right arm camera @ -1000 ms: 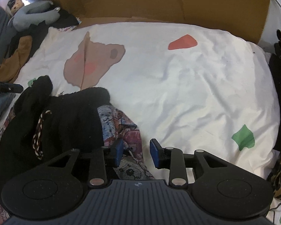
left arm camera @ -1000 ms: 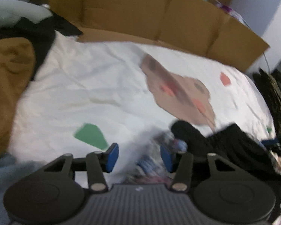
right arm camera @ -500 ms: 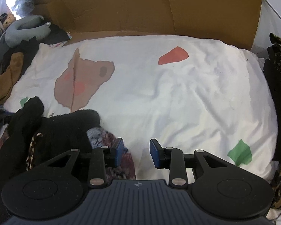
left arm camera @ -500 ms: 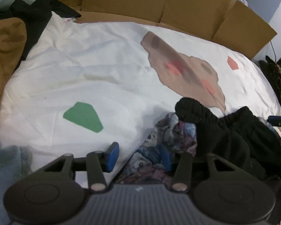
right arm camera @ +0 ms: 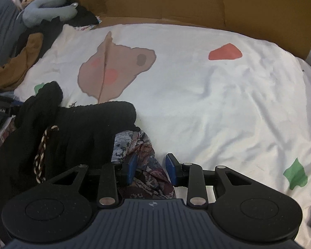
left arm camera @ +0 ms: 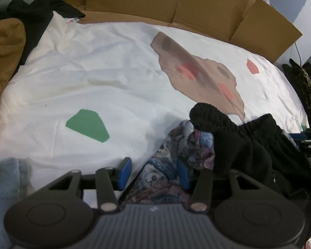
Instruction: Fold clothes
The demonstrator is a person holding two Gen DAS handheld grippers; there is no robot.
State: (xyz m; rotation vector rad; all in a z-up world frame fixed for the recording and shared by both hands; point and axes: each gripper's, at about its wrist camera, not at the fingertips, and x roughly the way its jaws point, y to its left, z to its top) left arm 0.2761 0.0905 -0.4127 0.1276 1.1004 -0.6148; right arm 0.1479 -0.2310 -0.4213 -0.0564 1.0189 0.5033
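I see a black knit garment [right arm camera: 76, 128] bunched in a heap at the near edge of the bed, a braided cord [right arm camera: 42, 151] lying across it. Under it lies a crumpled patterned piece [left arm camera: 182, 149] in blues and reds.

Right claw [right arm camera: 149, 168], parted, straddling patterned garment [right arm camera: 143, 155] beside black knit [right arm camera: 78, 128].

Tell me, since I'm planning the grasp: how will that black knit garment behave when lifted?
The black knit garment lies bunched and draped over the patterned cloth, so it is probably floppy and will sag from a single pinch. Its thick knit suggests some weight and decent grip. The braided cord could snag. The right claw stands open.
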